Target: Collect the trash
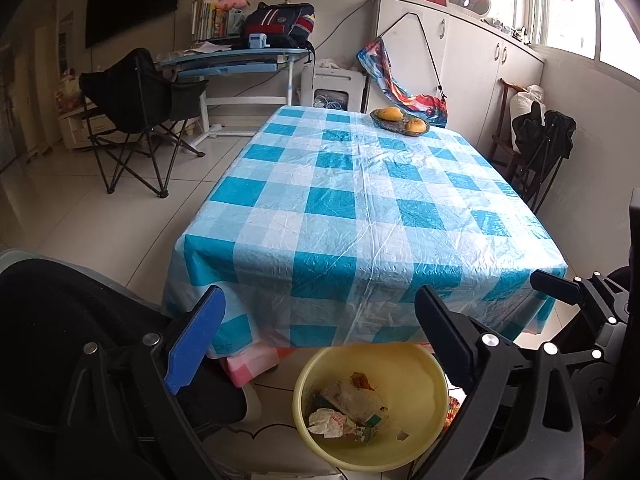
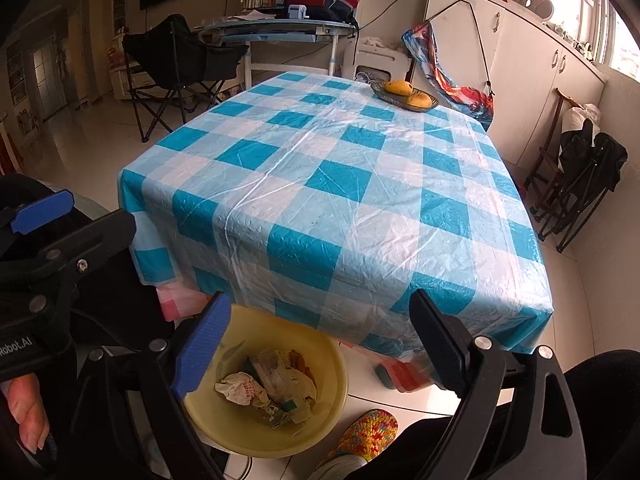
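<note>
A yellow bin (image 1: pixel 416 396) stands on the floor at the table's near edge, holding crumpled paper and wrappers (image 1: pixel 348 412). It also shows in the right wrist view (image 2: pixel 320 364), with the trash (image 2: pixel 268 388) inside. My left gripper (image 1: pixel 320 340) is open and empty, held above the bin. My right gripper (image 2: pixel 320 340) is open and empty, above the bin and the table's near edge. The right gripper shows at the right edge of the left wrist view (image 1: pixel 560 284). The left gripper shows at the left of the right wrist view (image 2: pixel 40 212).
The table with a blue-and-white checked cloth (image 1: pixel 360 208) carries a basket of mangoes (image 1: pixel 400 120) at its far end. A black folding chair (image 1: pixel 136 116) and a desk (image 1: pixel 240 60) stand beyond on the left. White cabinets (image 1: pixel 480 68) and folded chairs (image 1: pixel 540 148) line the right wall. A crocheted slipper (image 2: pixel 364 436) is beside the bin.
</note>
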`<state>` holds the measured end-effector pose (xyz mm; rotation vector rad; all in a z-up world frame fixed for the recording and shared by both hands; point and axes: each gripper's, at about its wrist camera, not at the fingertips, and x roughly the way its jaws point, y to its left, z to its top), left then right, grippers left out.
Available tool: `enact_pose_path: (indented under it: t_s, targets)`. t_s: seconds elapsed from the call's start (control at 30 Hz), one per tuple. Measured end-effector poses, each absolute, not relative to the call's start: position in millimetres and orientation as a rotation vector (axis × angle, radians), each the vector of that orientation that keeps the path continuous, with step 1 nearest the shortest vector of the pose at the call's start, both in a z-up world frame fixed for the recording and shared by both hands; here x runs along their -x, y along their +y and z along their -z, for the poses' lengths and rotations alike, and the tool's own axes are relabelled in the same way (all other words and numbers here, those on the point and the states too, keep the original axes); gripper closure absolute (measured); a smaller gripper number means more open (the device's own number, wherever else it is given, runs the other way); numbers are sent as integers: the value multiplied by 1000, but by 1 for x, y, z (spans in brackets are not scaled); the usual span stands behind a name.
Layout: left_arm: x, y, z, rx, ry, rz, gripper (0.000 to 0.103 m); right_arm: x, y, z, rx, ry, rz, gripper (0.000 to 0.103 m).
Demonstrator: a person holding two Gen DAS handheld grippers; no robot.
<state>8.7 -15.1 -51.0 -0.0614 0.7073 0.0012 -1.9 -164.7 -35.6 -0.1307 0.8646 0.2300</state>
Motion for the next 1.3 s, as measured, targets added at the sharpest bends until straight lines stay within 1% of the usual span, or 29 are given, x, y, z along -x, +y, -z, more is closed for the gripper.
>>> enact_pose_path:
  t_s: [0.27, 0.33, 0.53, 1.07, 1.3]
  targets:
    - [-11, -18, 51, 25, 695, -34, 8, -3, -172, 28, 117, 803, -194, 14]
    - [-10, -18, 47, 21, 675, -42, 7, -1, -172, 24, 121, 766, -176, 11]
    - [-6, -12, 36, 27, 623, -69, 7, -2, -173, 16, 113, 685, -141, 8]
    - [-5, -2, 25, 47, 594, -80, 7, -16, -186, 23, 20, 699, -79, 8]
    - [-7, -2, 26, 40, 605, -96, 7, -16, -186, 28, 27, 712, -79, 8]
